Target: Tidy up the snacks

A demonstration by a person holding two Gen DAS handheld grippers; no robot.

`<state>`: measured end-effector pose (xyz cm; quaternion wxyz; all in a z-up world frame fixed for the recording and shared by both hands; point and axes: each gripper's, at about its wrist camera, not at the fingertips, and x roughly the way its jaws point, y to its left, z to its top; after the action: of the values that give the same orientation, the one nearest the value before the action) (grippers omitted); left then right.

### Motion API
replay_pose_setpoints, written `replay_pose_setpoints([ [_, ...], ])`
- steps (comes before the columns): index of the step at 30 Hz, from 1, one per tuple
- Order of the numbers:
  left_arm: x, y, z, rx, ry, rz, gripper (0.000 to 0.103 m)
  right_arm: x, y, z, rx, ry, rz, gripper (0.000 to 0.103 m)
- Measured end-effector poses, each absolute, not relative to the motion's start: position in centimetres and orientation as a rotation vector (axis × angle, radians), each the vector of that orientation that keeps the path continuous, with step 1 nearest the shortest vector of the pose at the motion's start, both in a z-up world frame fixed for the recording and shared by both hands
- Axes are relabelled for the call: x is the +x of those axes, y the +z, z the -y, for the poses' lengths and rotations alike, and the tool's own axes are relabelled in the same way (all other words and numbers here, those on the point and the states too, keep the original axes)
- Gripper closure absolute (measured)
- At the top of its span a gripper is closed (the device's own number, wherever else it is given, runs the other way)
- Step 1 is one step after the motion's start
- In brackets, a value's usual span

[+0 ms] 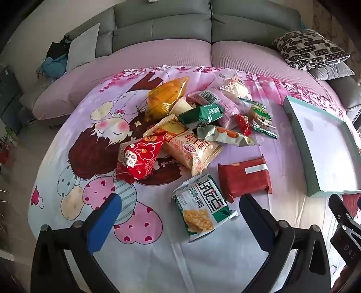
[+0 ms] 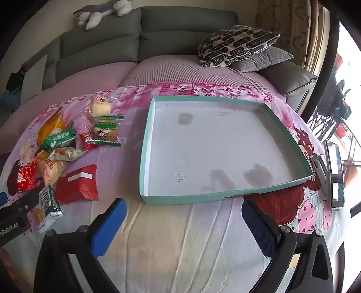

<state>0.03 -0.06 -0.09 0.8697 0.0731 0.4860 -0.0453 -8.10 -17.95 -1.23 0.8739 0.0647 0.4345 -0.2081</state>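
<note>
A heap of snack packets [image 1: 187, 121] lies on a cartoon-printed cloth. Nearest me are a green-and-white cracker pack [image 1: 202, 204] and a dark red packet [image 1: 244, 180]. My left gripper [image 1: 180, 216] hangs wide open above the cloth, the cracker pack between its blue pads and untouched. A shallow teal box lid [image 2: 146, 144] with a white inside sits empty to the right. In front of that lid my right gripper [image 2: 185, 216] stands open with nothing between its fingers. The heap [image 2: 67, 144] shows at the left of the right wrist view, as does the left gripper's tip.
A grey sofa [image 1: 180, 24] with a pink cover runs behind the table. Patterned and grey cushions [image 2: 239, 45] lie at its right end. A phone on a stand [image 2: 336, 173] sits at the table's right edge. A plush toy [image 2: 101, 11] rests on the sofa back.
</note>
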Motion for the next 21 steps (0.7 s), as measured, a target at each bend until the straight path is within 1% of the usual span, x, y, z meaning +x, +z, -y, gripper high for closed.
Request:
replay_pose_setpoints([
  [11, 0.08, 0.05, 0.09, 0.147, -0.080, -1.032, 0.000, -8.53, -0.32, 17.97, 0.130, -0.434, -0.883, 0.000],
  [21, -0.41, 0.14, -0.29, 0.155, -0.074, -1.040, 0.000, -8.47, -0.62, 17.95, 0.131, -0.441, -0.868, 0.000],
])
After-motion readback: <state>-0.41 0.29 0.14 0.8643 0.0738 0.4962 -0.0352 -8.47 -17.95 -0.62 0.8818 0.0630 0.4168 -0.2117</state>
